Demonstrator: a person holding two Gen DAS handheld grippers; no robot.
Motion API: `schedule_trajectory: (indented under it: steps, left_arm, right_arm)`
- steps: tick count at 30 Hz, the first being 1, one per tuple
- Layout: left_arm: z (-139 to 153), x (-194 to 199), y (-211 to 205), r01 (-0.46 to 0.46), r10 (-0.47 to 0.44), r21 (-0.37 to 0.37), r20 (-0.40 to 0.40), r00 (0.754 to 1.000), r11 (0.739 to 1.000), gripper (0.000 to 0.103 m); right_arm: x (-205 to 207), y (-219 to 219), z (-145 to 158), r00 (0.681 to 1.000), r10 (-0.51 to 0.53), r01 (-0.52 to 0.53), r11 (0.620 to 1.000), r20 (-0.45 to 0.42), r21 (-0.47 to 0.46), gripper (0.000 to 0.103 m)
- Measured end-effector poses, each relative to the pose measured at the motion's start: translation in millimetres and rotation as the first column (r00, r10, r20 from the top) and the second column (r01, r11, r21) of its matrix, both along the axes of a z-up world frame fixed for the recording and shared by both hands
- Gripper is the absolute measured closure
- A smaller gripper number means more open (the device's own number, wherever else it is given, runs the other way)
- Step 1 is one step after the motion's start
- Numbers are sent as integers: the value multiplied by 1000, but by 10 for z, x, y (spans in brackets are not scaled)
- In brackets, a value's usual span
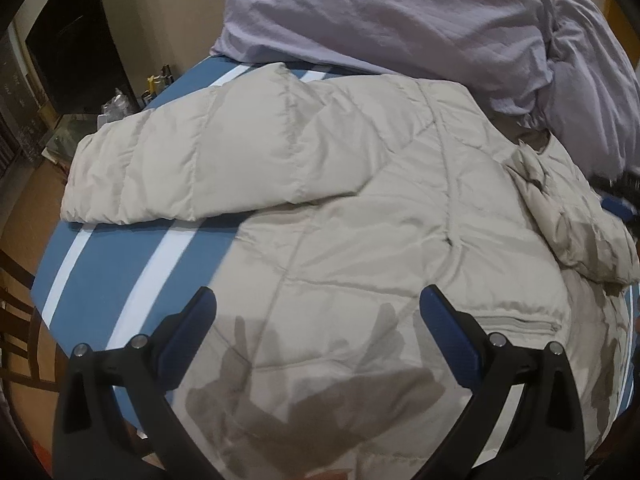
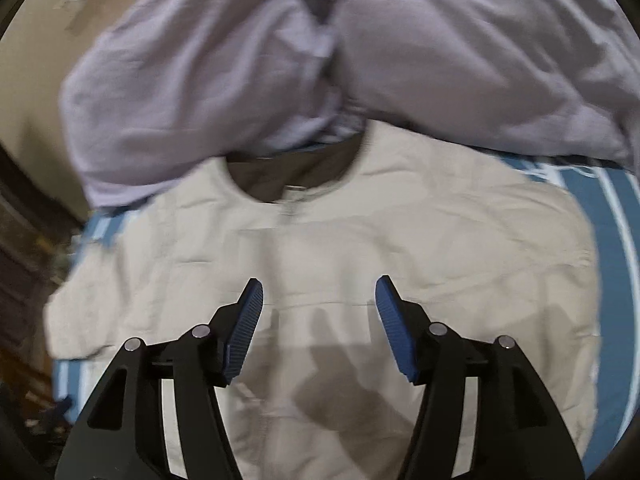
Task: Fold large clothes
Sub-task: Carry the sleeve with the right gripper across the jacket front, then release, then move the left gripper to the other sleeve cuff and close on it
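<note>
A beige quilted puffer jacket [image 1: 360,208] lies flat on a blue bed sheet with white stripes [image 1: 120,272]. One sleeve [image 1: 208,160] is folded across the body; the other sleeve [image 1: 568,216] is bunched at the right. In the right wrist view the jacket [image 2: 340,248] shows its round neckline [image 2: 292,176] at the far side. My left gripper [image 1: 318,300] is open and empty above the jacket's lower part. My right gripper [image 2: 319,292] is open and empty above the jacket's middle. The right wrist view is blurred.
A rumpled lilac duvet and pillow [image 1: 420,20] fill the head of the bed, also in the right wrist view [image 2: 320,60]. Dark furniture [image 1: 72,40] and small clutter [image 1: 116,104] stand beyond the bed's left edge. A wooden chair [image 1: 20,320] is at the lower left.
</note>
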State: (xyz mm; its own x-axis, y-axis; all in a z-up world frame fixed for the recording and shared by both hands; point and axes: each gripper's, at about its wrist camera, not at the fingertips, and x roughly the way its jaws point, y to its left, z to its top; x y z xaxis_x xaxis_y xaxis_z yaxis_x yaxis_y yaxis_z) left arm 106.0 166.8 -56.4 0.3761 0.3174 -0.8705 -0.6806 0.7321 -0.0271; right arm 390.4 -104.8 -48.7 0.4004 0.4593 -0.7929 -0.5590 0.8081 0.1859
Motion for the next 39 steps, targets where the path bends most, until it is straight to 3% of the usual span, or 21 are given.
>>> schedule_trajectory:
  steps: [3, 9, 15, 23, 31, 39]
  left_arm:
    - [2, -39, 86, -30, 30, 3, -3, 1000, 1000, 2]
    - [-31, -114, 245, -79, 79, 3, -15, 997, 997, 2]
    - [-37, -157, 378, -110, 110, 9, -21, 994, 994, 2]
    - [-43, -255, 712, -185, 185, 17, -25, 982, 983, 2]
    - [-60, -436, 1210, -295, 296, 30, -30, 955, 955, 2]
    - [-17, -763, 1790, -420, 422, 57, -22, 907, 906, 2]
  right_arm:
    - [47, -96, -152, 999, -43, 43, 998, 12, -54, 42]
    - [-33, 18, -424, 1000, -1, 4, 992, 19, -126, 42]
    - [-197, 288, -586, 997, 40, -25, 978, 66, -207, 28]
    - [-230, 345, -700, 993, 38, -13, 978, 116, -209, 23]
    - [-260, 320, -706, 990, 39, -11, 981, 138, -194, 22]
    - [-269, 307, -711, 989, 42, -15, 982, 142, -189, 22]
